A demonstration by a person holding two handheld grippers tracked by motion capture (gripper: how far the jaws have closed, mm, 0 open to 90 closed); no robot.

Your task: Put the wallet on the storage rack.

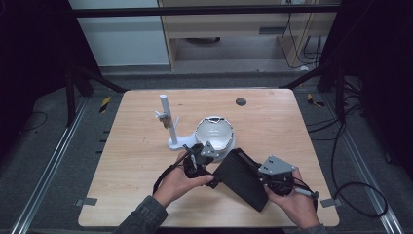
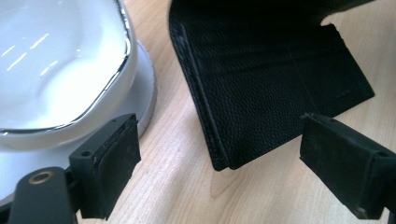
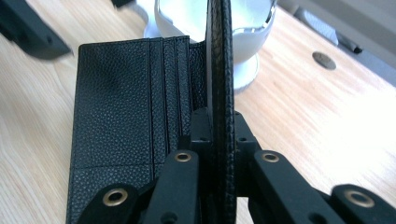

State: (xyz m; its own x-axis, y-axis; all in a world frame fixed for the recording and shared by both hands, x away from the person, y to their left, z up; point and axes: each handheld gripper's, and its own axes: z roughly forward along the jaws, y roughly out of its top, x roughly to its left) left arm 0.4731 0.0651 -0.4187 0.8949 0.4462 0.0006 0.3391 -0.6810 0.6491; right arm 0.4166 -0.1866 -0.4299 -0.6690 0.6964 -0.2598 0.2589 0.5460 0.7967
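Wallet (image 1: pixel 242 176) on table (image 1: pixel 141 161), just beside white bowl (image 1: pixel 215 135) — one flap stood on edge, clenched in right gripper (image 3: pixel 219 135). Left gripper (image 2: pixel 219 154) spread, grasping nothing, near the flat half. Opening step, by the look — next, pin that half, swing flap wide.

Black pebble-grained leather on the wallet (image 1: pixel 242 178), card slots the same black. Glossy white on the bowl (image 2: pixel 56 65), thin silver line along its rim. Pale wood grain on the desk (image 1: pixel 136 161). Matte black on each hand-held gripper, left (image 2: pixel 233 158) and right (image 3: pixel 219 140), with brass-coloured rivets.
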